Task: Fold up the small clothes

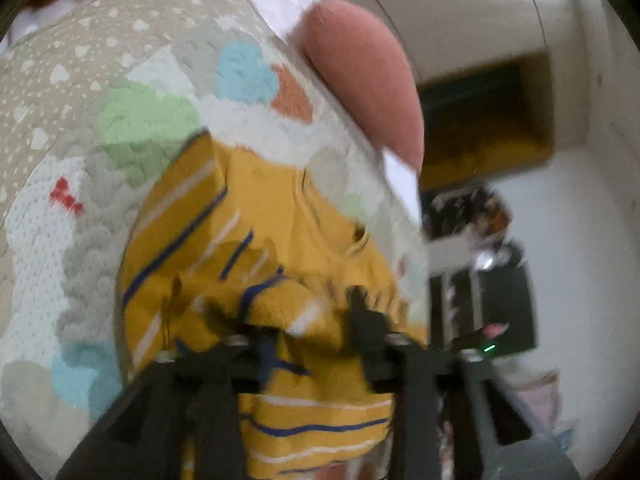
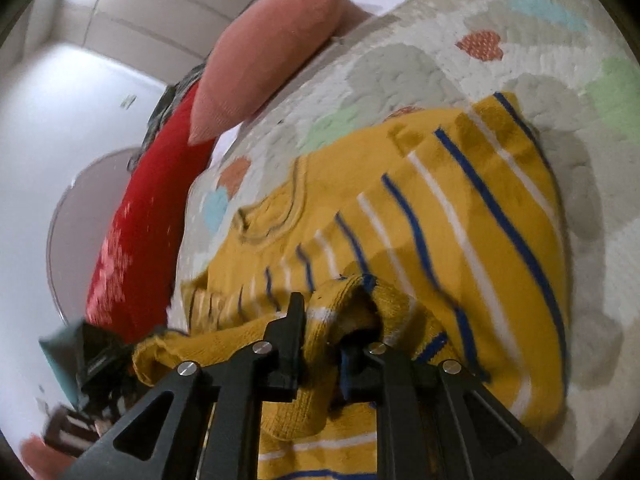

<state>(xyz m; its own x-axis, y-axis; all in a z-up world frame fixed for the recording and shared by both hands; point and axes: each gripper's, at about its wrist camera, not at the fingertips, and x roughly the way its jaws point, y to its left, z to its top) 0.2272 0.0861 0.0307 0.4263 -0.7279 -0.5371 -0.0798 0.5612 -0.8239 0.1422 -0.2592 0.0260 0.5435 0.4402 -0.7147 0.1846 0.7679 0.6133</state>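
One striped sweater (image 2: 420,216) lies between two grippers: left fingers (image 1: 358,312) apart, right fingers (image 2: 294,320) seemingly clamping it.

Mustard-yellow knit sweater (image 2: 440,216) with thin stripes in dark blue and white, lying just ahead of the black right gripper (image 2: 332,320) and bunched between the fingers. Same yellow with blue and white stripes ahead of the black left gripper (image 1: 304,320). Underneath, a pale quilted blanket (image 2: 400,64) with patches in grey, light green, sky blue and orange. Beyond the sweater, a dusty-pink pillow (image 2: 264,52); to the left of it, a red cushion (image 2: 136,216) with pale pink specks.
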